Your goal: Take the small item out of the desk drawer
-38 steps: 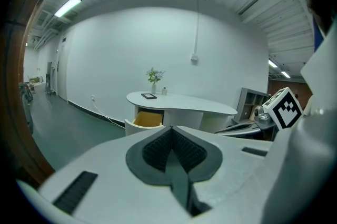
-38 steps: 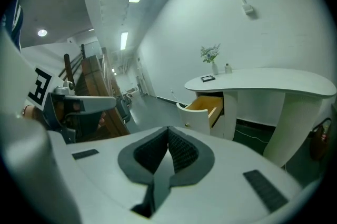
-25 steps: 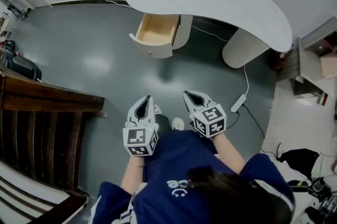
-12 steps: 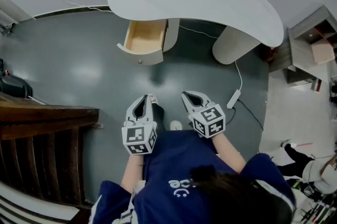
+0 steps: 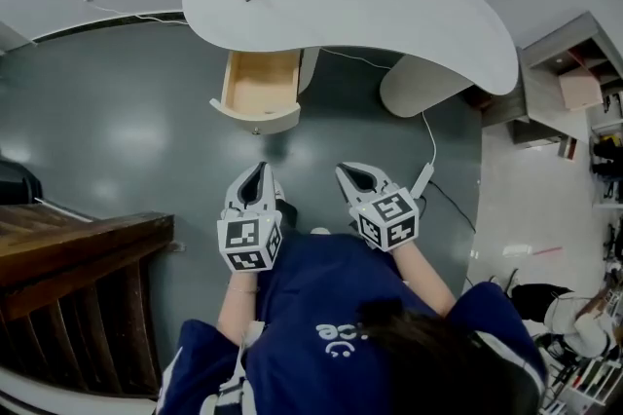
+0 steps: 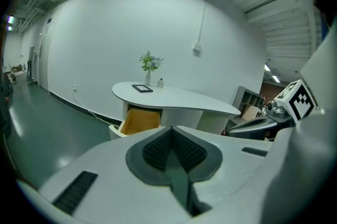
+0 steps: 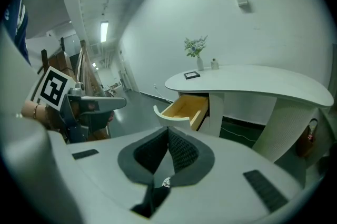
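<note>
While the person stands well back on the grey floor (image 5: 127,111), the white curved worktop (image 5: 389,4) lies ahead of them with bare floor between, so from where I stand the task looks barely begun. Nothing but the reaching-in seems ready: the drawer (image 5: 255,119) under the worktop's left end is already pulled out, its pale wooden inside open to the room, so no pulling should be needed. What is left, as I judge it, is nearly everything: closing the gap to the desk, opening a pair of jaws, getting into the drawer, taking the thing and lifting it clear.

Both tools are held low and close to the person's body, well apart from the drawer. The left gripper (image 5: 259,169) has its jaws pressed together with nothing between them. The right gripper (image 5: 346,175) is the same, jaws pressed together and empty, and it points toward the drawer's open side.

As for the small item, I cannot make it out. The part of the drawer's inside that shows looks like plain wood; if the item is there, it is too small or too far off to see.
</note>
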{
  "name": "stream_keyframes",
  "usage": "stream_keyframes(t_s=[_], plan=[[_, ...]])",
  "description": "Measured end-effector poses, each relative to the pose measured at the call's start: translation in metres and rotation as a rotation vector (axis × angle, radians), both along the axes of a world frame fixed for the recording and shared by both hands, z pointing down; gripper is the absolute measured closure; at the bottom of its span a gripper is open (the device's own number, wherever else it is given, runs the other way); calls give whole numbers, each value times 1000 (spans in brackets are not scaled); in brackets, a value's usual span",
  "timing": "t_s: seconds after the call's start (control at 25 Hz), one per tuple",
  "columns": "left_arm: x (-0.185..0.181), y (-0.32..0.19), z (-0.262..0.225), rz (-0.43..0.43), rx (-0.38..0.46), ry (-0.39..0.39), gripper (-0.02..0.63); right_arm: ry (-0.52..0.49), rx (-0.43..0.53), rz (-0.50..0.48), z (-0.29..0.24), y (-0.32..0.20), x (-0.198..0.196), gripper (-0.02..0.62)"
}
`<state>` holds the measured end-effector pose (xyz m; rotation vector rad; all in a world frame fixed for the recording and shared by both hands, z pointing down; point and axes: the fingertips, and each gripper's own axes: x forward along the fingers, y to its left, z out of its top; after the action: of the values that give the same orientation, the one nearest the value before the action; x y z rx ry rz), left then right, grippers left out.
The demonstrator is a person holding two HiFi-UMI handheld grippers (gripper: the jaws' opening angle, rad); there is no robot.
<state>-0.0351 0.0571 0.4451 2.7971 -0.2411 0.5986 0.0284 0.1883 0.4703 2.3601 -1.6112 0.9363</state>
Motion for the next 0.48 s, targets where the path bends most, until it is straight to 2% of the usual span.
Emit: stream_keyframes(t_s=[0.36,0.48], plan=[[44,-75,12,98,-7,-16,601,27,-27,61,-5,-64,39,588],[56,-87,11,135,2,-17,601,8,-27,49,-4,-83,40,588]])
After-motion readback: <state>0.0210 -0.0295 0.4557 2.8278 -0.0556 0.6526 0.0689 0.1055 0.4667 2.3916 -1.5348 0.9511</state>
